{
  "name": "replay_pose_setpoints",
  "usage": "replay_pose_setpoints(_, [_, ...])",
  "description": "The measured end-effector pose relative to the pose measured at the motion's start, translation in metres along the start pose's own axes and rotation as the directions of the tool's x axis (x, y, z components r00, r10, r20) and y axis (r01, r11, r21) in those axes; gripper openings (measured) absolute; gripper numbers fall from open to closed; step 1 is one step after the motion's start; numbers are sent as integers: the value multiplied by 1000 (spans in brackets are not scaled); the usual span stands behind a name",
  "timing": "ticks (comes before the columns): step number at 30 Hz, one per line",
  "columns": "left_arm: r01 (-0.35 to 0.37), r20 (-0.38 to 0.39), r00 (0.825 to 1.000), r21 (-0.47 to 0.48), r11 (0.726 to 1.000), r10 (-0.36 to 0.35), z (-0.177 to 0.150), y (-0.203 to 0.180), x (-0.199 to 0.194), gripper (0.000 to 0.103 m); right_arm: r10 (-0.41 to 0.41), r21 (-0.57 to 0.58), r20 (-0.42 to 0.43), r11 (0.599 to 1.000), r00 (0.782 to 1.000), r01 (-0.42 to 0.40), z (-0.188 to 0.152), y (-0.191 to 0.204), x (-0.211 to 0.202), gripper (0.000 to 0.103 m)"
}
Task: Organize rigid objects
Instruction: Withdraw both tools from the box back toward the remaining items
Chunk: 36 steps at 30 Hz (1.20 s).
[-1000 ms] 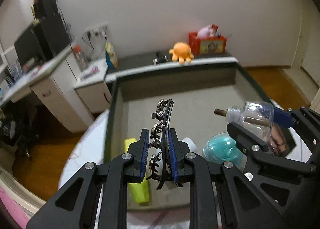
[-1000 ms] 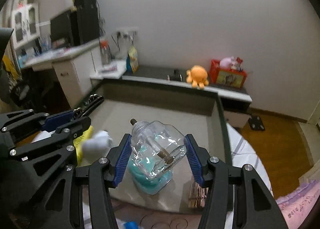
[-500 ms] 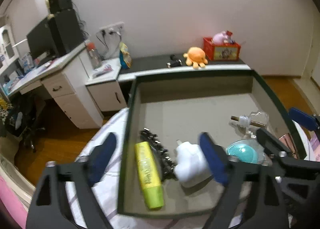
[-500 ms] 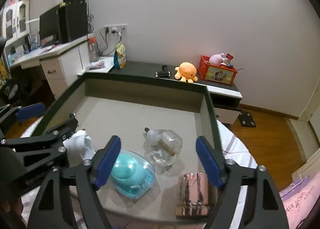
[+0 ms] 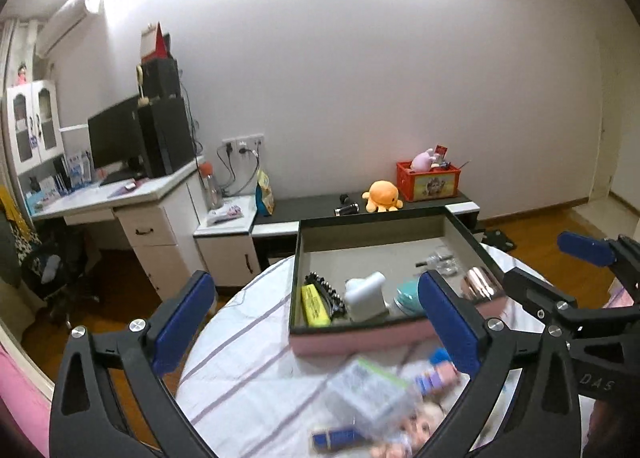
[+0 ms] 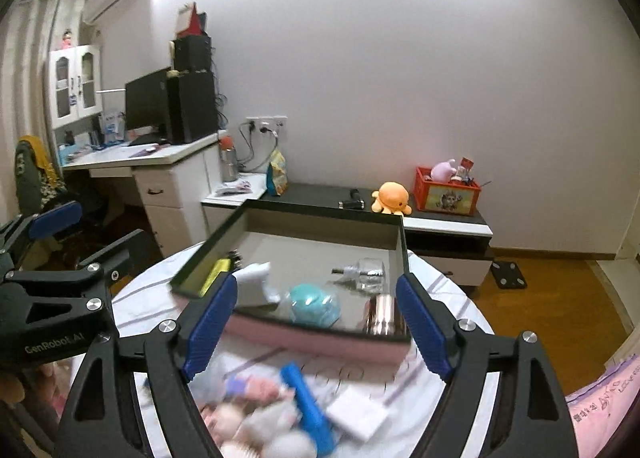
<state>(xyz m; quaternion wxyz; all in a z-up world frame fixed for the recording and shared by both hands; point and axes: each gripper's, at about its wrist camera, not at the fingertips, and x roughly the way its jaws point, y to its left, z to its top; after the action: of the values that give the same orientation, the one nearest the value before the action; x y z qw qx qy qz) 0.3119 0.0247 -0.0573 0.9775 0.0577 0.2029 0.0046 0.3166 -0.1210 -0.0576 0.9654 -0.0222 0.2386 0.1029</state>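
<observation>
A pink-sided box (image 5: pixel 360 336) (image 6: pixel 304 334) stands on the round table. It holds a yellow highlighter (image 5: pixel 314 304), a black hair clip (image 5: pixel 326 294), a white item (image 5: pixel 366 296) (image 6: pixel 256 290), a teal item (image 5: pixel 406 296) (image 6: pixel 314 304), a clear glass bottle (image 5: pixel 440 262) (image 6: pixel 366 274) and a rose-gold item (image 5: pixel 482 288) (image 6: pixel 384 316). My left gripper (image 5: pixel 316 330) is open and empty, back from the box. My right gripper (image 6: pixel 316 324) is open and empty too. Blurred loose objects (image 5: pixel 384 402) (image 6: pixel 304 410) lie on the striped cloth in front.
The table has a white striped cloth (image 5: pixel 248 354). Behind it are a desk with a monitor (image 5: pixel 116 185), a low dark shelf (image 5: pixel 360 203) with an orange plush (image 5: pixel 382 195) and a red crate (image 5: pixel 430 179). Wooden floor lies around.
Both grippers opened and dropped the hair clip and the glass bottle into the box, then pulled back and up. The box now looks smaller and farther away.
</observation>
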Motion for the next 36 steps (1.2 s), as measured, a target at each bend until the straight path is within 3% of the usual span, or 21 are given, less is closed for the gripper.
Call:
replay_pose_setpoints(4, [-28,59,998,-5,1000,28,-16,-4,-48,103,7,13,58,1000,998,-7,-17,10,-44,83])
replay_pose_setpoints(7, [-2,76,997,-38,999,5,-25,-1,-74,103,-14,24,95,1000,995,11,-30,16,-73,83])
replay_pose_setpoints(17, [0,156,988,-8,1000,1,-50,-12,-133,103,-58,49,165,998,985,50,-64,26,-139,84])
replay_pose_setpoints(25, [18,167,986,-21,1000,-14,-57,-13,-142,103,-76,48,193,997,978,68,-76,28,-161,84])
replay_pose_setpoints(31, [16,126,992,-22,1000,-14,-68,-13,-127,103,-80,43,166,996,983,74,-82,30,-151,84])
replay_pose_setpoints(36, [29,19,999,-40,999,-28,-90,-9,-91,103,-67,42,96,997,993,63,-95,31,-123,84])
